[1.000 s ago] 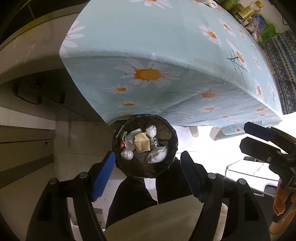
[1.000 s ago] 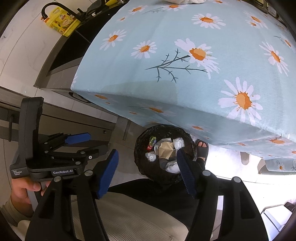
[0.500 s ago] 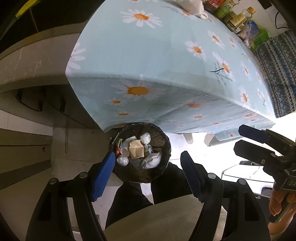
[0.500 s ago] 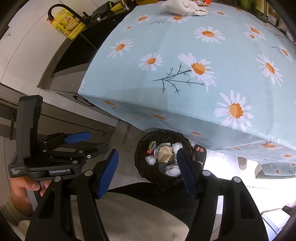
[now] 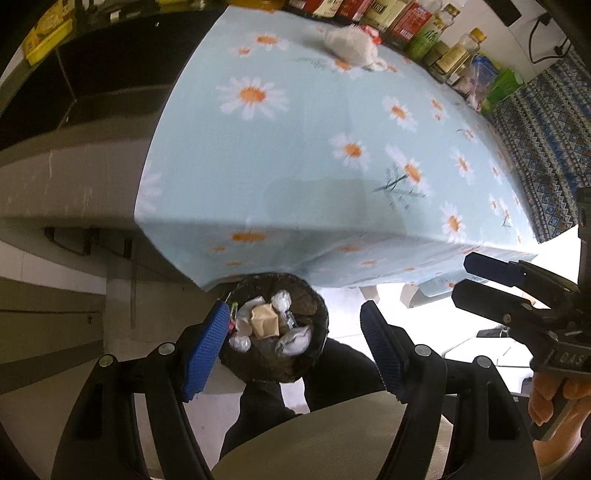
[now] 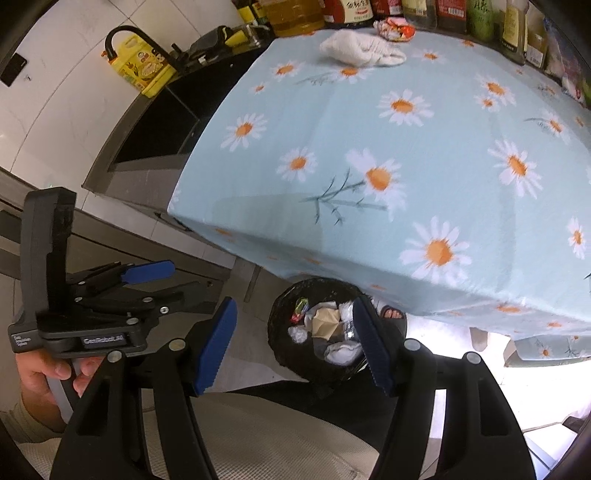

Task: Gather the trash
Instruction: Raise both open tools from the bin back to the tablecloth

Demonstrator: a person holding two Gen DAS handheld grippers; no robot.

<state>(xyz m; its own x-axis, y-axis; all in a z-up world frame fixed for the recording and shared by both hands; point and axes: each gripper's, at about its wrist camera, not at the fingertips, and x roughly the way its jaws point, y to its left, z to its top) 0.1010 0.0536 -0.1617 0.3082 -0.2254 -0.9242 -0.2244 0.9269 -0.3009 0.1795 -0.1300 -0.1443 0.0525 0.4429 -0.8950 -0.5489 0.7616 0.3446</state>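
Your left gripper (image 5: 291, 354) and right gripper (image 6: 293, 347) both hang wide and empty. The round black wastebasket (image 6: 280, 321) (already holding crumpled wrappers) sits under the daisy-print tablecloth's (image 6: 369, 122) edge; reaching carelessly could snag that overhanging cloth.

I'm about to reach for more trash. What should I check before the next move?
1. Left tool open, nothing held: ok.
2. Right tool open, nothing held: ok.
3. Trash bin upright on the floor by the table edge: ok.
4. Room left in the bin: cannot tell; crumpled paper sits near the rim.
5. Trash left on the tablecloth: red wrapper beside the white cloth, not ok.
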